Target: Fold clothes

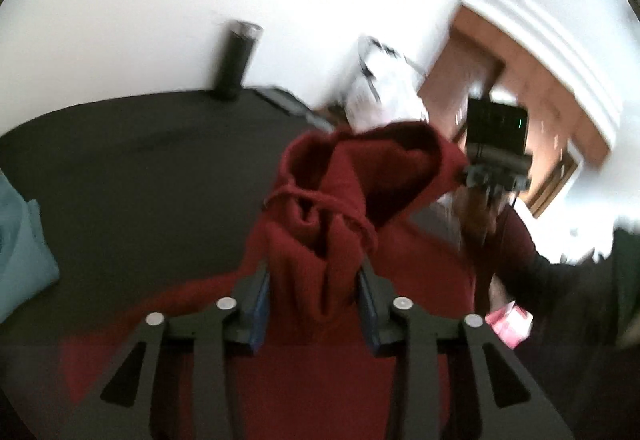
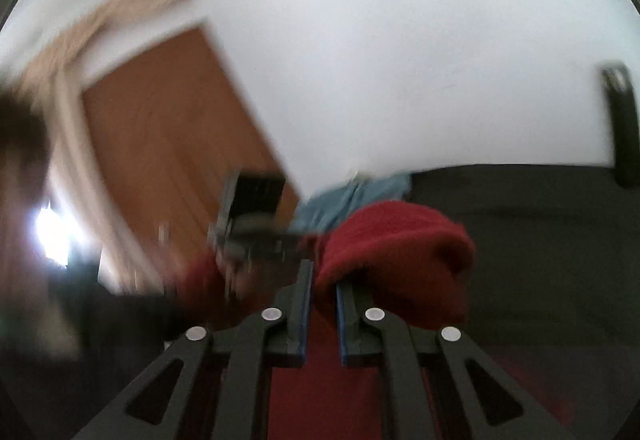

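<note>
Slippage is the main risk: the left tongs (image 1: pixel 316 280) pinch a thick bunched gather of the red hoodie (image 1: pixel 340 200) near its neck, and the right tongs (image 2: pixel 320 284) are pressed onto a rolled edge of the hood. Both holds are on bulky fleece, not a flat hem, so in my judgement a sharp tug or a swing could pull the fabric out of one pair and let that side drop. Both views are smeared with motion, which suggests quick handling and adds to that risk. The drawstring (image 1: pixel 352 218) loops loose just beyond the left tongs and could snag on a finger. A dark bottle (image 1: pixel 236 58) stands well behind the hoodie at the far edge of the tabletop (image 1: pixel 120 168); a wide sweep of cloth could tip it.

The hoodie is deep red, thick and soft. Its hood is lifted above the tabletop between the two tongs, mouth open and sagging, while the body trails down below them. It is crumpled, not laid flat. A pale blue garment (image 1: pixel 20 252) lies left of the hoodie.
</note>
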The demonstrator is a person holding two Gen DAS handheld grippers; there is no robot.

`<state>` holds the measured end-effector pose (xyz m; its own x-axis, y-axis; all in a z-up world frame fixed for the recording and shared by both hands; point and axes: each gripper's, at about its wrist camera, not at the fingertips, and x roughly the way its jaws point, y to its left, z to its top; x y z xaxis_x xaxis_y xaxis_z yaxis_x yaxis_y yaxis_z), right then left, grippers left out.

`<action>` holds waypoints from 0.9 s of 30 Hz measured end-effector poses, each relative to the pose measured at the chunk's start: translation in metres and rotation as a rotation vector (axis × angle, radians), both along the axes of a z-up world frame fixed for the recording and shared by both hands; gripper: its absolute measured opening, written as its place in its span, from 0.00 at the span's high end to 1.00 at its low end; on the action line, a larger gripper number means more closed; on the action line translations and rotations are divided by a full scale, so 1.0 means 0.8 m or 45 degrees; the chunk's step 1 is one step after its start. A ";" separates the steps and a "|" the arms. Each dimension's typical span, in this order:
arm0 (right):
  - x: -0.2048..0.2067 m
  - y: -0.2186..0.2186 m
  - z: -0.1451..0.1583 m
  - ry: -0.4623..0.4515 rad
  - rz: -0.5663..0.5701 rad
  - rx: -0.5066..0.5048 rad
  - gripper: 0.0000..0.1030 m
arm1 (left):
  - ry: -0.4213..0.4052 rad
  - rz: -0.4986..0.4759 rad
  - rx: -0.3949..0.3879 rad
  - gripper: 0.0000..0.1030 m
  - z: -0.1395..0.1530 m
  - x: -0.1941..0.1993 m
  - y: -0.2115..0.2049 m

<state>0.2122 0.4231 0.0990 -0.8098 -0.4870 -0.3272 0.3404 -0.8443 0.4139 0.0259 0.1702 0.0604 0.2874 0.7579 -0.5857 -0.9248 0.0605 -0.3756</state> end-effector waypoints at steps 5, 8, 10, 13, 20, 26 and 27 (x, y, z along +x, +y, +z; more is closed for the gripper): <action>0.029 -0.035 -0.043 -0.240 -0.084 0.171 0.75 | 0.044 -0.028 -0.128 0.52 -0.036 0.021 -0.016; 0.022 -0.034 -0.067 -0.342 -0.154 0.177 0.21 | 0.055 -0.029 -0.181 0.52 -0.054 0.033 -0.010; 0.027 -0.027 -0.075 -0.376 -0.178 0.153 0.19 | 0.057 -0.027 -0.212 0.52 -0.064 0.042 0.001; 0.036 -0.020 -0.070 -0.386 -0.208 0.162 0.19 | 0.061 -0.002 -0.241 0.49 -0.074 0.048 0.008; 0.064 0.000 -0.036 -0.336 -0.326 0.208 0.19 | -0.018 0.061 -0.260 0.37 -0.091 0.035 0.008; 0.013 0.008 -0.010 -0.350 -0.537 0.337 0.19 | -0.103 0.099 -0.239 0.36 -0.100 0.022 0.007; -0.002 0.004 -0.013 -0.380 -0.559 0.393 0.19 | -0.114 0.104 -0.234 0.36 -0.101 0.022 0.006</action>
<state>0.2104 0.4266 0.0889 -0.7651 0.0246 -0.6434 -0.1590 -0.9755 0.1518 0.0432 0.1752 -0.0204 0.2867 0.6638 -0.6908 -0.8862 -0.0903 -0.4545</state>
